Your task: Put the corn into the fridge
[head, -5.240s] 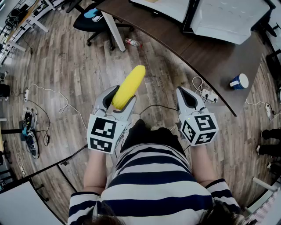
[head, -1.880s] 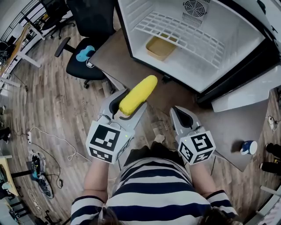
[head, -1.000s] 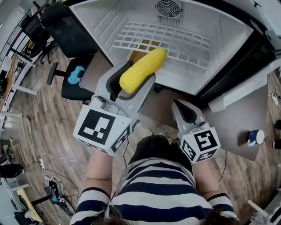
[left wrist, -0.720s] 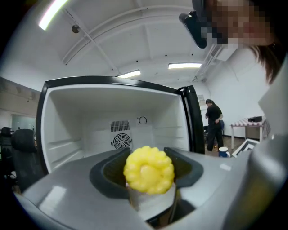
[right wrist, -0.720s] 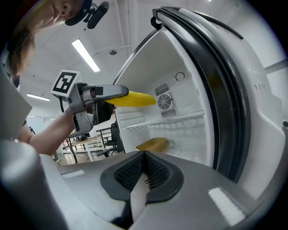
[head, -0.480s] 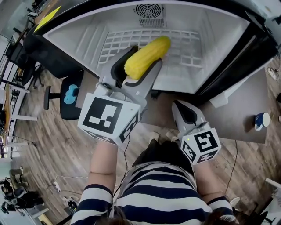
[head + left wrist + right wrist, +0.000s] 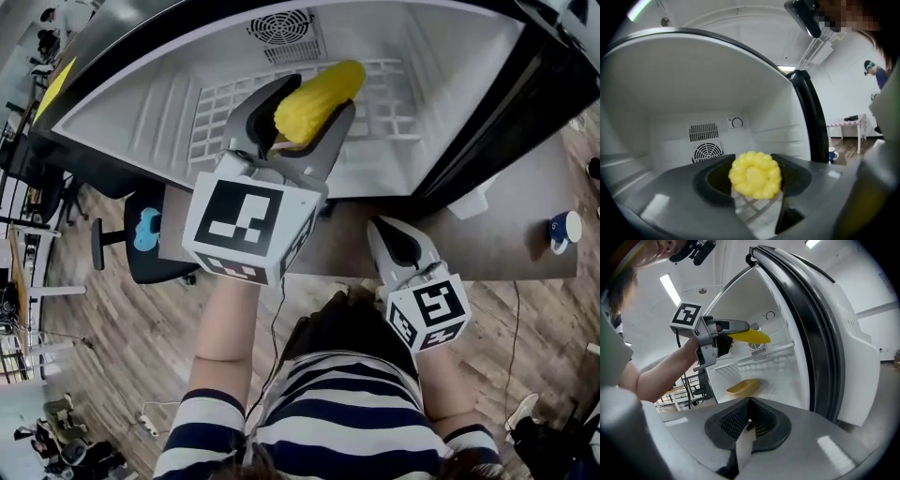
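Your left gripper (image 7: 309,105) pinches the yellow corn cob (image 7: 330,86) lengthwise, reaching over the open white fridge's (image 7: 459,56) wire shelf (image 7: 394,103); right gripper (image 7: 389,234) idles near, jaws pressed together.

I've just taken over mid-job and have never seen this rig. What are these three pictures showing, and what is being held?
There is no robot arm: a person holds a two-jaw gripper in each hand. The head view looks down from the person's head, and each gripper view looks along that gripper's own jaws. The left gripper is shut on the corn, held over the wire shelf of the open fridge. The right gripper is shut and empty. A yellow tray lies below the shelf. A blue cup stands on the brown table.
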Available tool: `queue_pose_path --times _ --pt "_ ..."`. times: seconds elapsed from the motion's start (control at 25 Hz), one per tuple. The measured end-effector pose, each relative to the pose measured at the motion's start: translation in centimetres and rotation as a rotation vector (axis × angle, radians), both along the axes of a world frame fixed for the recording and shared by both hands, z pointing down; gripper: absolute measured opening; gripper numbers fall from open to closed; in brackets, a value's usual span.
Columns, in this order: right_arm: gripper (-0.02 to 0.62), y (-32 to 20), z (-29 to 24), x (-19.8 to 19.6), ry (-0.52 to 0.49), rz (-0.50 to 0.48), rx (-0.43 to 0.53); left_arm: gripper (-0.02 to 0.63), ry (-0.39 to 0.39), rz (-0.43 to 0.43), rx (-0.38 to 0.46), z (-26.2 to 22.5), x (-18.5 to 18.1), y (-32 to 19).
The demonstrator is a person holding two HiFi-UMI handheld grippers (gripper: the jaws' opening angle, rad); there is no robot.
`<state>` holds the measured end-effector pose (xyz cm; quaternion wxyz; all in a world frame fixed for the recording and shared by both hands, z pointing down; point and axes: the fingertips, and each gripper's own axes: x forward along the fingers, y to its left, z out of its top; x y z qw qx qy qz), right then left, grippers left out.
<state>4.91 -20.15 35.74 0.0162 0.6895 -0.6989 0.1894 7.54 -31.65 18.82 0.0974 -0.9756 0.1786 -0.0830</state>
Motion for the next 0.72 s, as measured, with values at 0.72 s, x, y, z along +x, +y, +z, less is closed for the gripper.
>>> queue_pose_path --times 0.72 --pt "-0.008 -0.2 3.4 0.6 -0.033 0.099 -0.012 0.000 -0.113 0.139 0.104 1.6 5.7 -0.4"
